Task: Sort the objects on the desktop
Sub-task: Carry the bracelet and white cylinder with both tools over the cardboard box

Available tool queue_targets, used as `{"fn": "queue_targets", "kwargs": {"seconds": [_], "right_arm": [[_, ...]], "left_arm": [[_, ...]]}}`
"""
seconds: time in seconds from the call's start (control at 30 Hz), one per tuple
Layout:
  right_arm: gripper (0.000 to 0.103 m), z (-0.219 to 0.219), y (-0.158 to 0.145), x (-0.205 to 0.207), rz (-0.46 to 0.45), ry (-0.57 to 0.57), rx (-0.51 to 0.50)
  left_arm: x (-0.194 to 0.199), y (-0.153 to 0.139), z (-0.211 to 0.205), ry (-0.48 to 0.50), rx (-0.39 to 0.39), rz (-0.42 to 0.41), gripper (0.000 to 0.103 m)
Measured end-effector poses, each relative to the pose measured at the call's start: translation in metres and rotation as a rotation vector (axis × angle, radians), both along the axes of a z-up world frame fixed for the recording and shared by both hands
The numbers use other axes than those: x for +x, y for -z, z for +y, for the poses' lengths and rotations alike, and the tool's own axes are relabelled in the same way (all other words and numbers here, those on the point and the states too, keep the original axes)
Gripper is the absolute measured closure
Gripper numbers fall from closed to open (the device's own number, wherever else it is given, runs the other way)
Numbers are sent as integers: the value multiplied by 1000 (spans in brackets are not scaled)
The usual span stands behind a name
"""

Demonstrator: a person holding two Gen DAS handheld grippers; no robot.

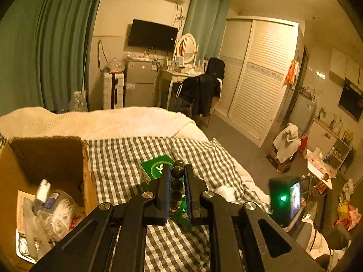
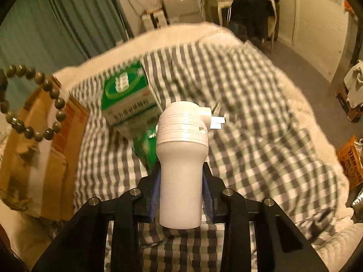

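Green curtains (image 1: 56, 45), louvered wardrobe (image 1: 258, 72)

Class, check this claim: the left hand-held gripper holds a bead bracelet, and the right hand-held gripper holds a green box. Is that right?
Not quite. The right hand-held gripper holds a white plug, as the right wrist view shows; the green box lies on the bed. The left hand-held gripper does hold the bracelet.

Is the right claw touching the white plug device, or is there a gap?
Touching. The right wrist view shows the right claw with its blue pads pressed against both sides of the white plug device, held above the checkered cloth.
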State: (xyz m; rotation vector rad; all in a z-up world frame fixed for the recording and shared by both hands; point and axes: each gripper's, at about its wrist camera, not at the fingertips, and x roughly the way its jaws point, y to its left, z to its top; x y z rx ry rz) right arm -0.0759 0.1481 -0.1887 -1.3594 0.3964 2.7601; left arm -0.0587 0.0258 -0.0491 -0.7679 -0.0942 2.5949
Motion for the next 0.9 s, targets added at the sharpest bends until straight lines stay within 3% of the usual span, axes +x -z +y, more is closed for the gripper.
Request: {"fn": "queue_targets", "kwargs": {"seconds": [0.47,0.9], "right_arm": [[71,-19,-84,35,295,-16,2],[71,-82,-140,69,435,-135,6]], "left_arm": [[38,-44,-31,-80,-28,84,92],[57,-70,-86,-156,-18,118,92]]}}
